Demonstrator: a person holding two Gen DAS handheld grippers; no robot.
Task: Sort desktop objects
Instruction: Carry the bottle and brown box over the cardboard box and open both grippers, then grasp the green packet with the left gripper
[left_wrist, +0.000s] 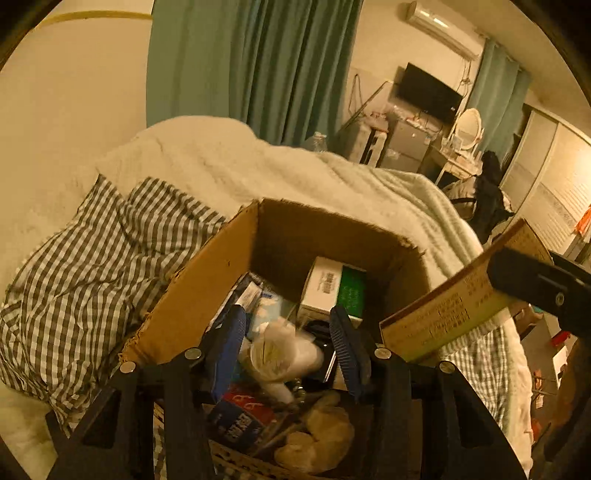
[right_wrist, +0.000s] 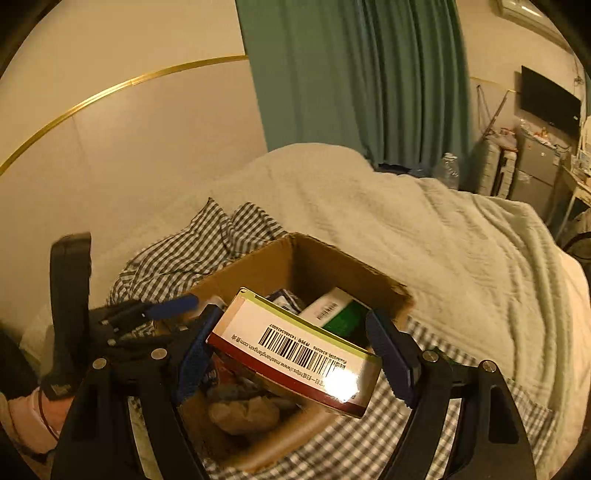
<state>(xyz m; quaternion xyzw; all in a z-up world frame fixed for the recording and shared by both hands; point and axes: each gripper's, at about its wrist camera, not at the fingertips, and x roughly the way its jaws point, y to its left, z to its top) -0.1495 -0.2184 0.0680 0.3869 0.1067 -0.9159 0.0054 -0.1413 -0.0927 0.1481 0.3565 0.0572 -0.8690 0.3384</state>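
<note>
From the left wrist, the left gripper hangs over the open cardboard box that sits on the bed, its blue fingers set narrow with a pale, crumpled plastic packet lying between them; the packet is blurred and I cannot tell whether the pads press it or merely flank it. The box fills the middle of the view and is already crowded: a white and green carton stands at twelve o'clock from the fingers against the far wall, a red and blue packet lies toward six o'clock, and a tan soft lump rests at five o'clock. At three o'clock a flat box comes in tilted, carried by the other gripper. From the right wrist, the right gripper has its fingers spread wide and pressed on the short ends of that flat box, barcode side up, held slanted above the cardboard box, probably so it can slide in edgewise among the clutter. The left gripper shows at nine o'clock, over the box's near left rim. A checked sheet and a white blanket lie around the box
</note>
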